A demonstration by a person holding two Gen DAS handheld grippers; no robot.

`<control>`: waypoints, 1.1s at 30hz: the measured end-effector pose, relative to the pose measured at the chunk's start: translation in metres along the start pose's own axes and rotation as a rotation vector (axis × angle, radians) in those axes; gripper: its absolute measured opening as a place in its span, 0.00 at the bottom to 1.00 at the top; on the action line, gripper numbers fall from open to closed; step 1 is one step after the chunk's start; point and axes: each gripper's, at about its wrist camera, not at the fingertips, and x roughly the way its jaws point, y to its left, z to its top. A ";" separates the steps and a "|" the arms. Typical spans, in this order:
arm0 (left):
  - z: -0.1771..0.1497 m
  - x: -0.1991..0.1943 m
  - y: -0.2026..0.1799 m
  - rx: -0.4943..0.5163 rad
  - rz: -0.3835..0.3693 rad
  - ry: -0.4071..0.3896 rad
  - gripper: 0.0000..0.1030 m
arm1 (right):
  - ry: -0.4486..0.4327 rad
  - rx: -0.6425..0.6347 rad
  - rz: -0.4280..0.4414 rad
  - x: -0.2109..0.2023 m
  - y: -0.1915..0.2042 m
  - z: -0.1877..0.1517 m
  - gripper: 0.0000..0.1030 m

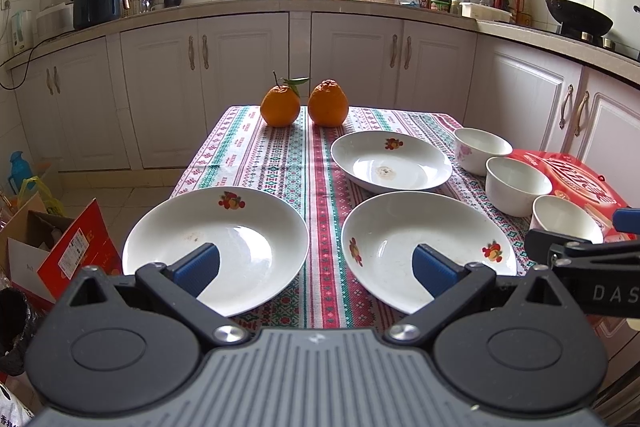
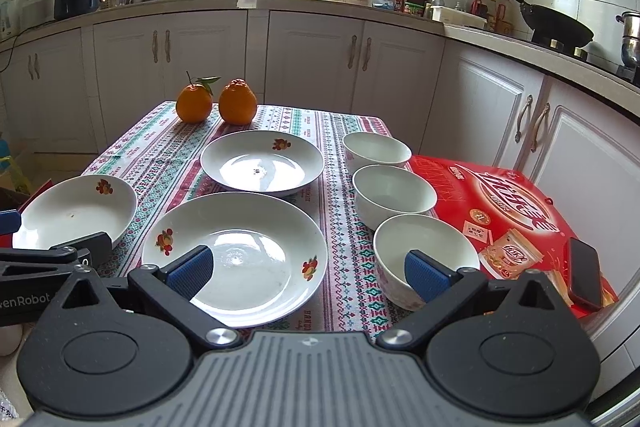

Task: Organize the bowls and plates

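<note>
**A:** White china all laid out apart, nothing stacked, so looks like the very start. Three plates: left plate (image 1: 216, 247), near plate (image 2: 236, 255), far plate (image 2: 262, 173) at 12 o'clock.

**B:** Yep. Three bowls (image 2: 394, 197) lined up at 2 o'clock. Left gripper (image 1: 316, 269) and right gripper (image 2: 308, 269) both spread wide, holding nothing, hovering short of the crockery. Probably calls for pinching a plate rim next.

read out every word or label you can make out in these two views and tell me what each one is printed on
"DAS": on the right gripper arm, cut off by the frame edge.
"enRobot": on the left gripper arm, first letters hidden.
Red box: large white stylised characters, not legible.
Tablecloth edge lettering: too small.
</note>
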 end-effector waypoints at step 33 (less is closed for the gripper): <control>-0.042 0.060 0.103 0.030 -0.015 0.182 0.99 | 0.029 -0.164 0.351 0.086 0.034 0.069 1.00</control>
